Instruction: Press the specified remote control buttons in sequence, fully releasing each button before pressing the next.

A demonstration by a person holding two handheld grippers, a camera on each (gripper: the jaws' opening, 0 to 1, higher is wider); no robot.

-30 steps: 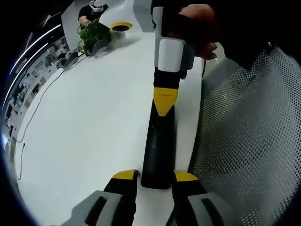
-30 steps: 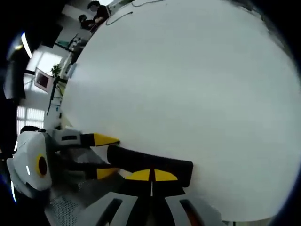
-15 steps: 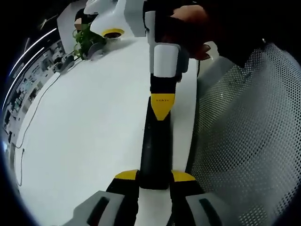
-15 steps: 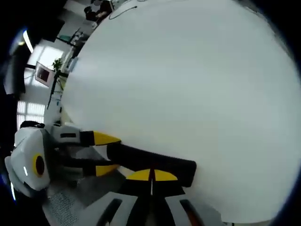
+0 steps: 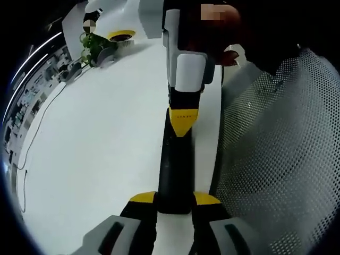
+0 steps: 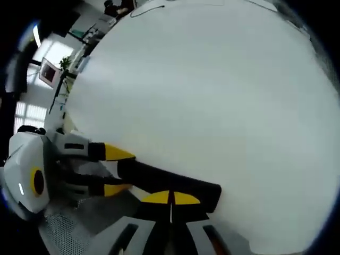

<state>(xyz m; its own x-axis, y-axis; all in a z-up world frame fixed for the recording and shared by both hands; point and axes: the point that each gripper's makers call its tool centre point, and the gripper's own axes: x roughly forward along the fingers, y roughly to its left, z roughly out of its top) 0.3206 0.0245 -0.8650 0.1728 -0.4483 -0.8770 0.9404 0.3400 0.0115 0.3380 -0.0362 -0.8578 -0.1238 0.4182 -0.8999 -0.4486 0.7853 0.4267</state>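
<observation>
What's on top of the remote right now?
The right hand-held gripper has its shut yellow tips resting on the black remote, which lies on the white table. The button beneath is covered.

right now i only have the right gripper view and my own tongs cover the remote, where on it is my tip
observer: In the left gripper view, the right tongs are shut, tip on the remote towards the end far from the left tongs.
operator: centred or off to a side
observer: Centred across its width.
operator: how near the edge is it
observer: It runs along the table edge, close to it, with a mesh chair just beyond.
</observation>
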